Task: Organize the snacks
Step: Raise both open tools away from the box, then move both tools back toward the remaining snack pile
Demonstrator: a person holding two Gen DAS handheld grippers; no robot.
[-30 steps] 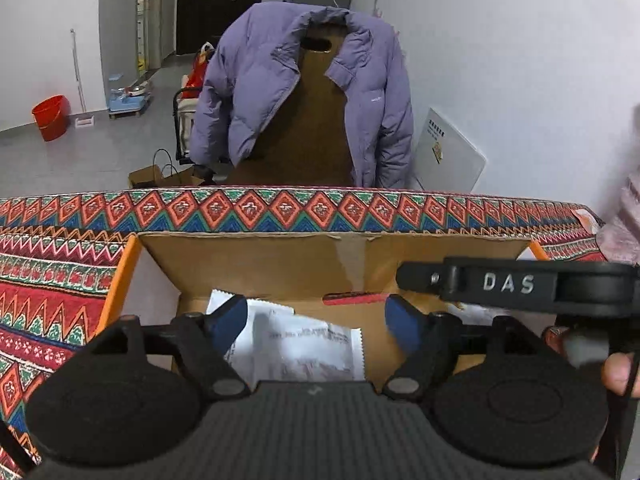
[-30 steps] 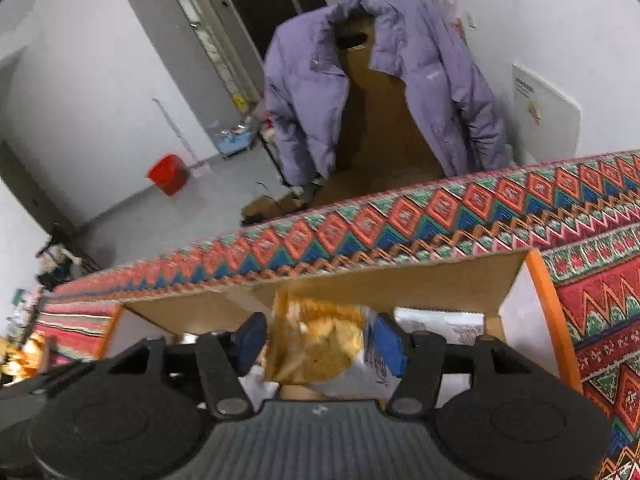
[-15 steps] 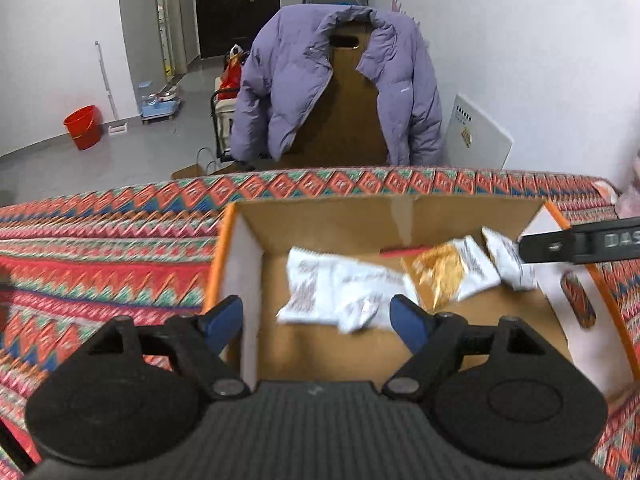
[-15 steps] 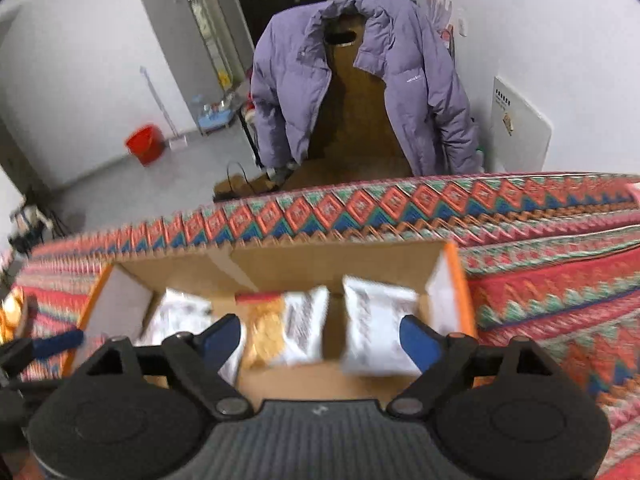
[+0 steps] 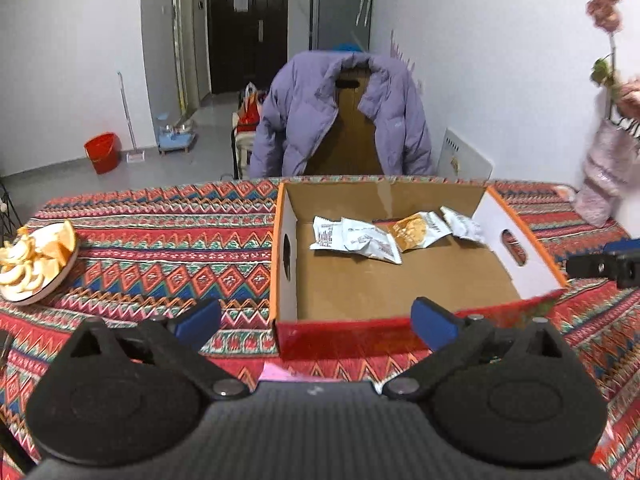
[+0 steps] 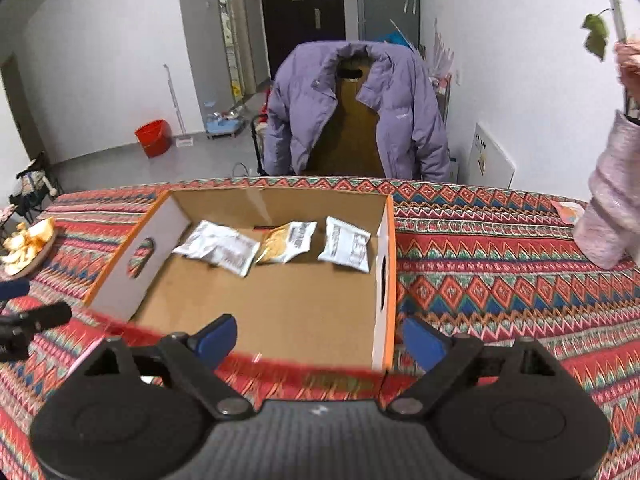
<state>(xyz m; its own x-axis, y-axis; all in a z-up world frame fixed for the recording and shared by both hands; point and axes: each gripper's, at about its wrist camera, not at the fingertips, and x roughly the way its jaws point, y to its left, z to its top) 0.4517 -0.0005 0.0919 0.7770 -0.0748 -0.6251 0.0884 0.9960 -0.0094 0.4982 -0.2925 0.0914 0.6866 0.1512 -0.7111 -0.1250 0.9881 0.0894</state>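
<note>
Both my grippers hang above the near side of the tabletop (image 5: 160, 248), fingers spread wide and holding nothing. My left gripper (image 5: 316, 318) has its blue fingers (image 5: 200, 318) straddling the near left corner of the box (image 5: 400, 280); one pad sits over the patterned cloth, the other over the box's red front wall. My right gripper (image 6: 318, 336) straddles the near right corner of the box (image 6: 260, 304), its left pad over the box floor, its right pad just outside the orange-edged side wall.

The snacks lie well ahead of both pairs of fingers, in a row along the far wall inside the box. From the left wrist view, two overlapping white packets (image 5: 356, 238) lie at the left, a packet with a golden biscuit picture (image 5: 420, 230) just beside them and touching, and another white packet (image 5: 460, 222) at the right against the side wall. From the right wrist view the same row reads: white packets (image 6: 220, 246), biscuit packet (image 6: 286, 242), then a white packet (image 6: 346, 244) lying a little apart near the right wall. The near half of the box floor is bare cardboard.

A plate of orange peel (image 5: 36, 264) sits at the far left of the tabletop. A pink vase (image 6: 612, 208) stands at the right. A chair with a purple jacket (image 5: 340, 116) stands behind the tabletop.
</note>
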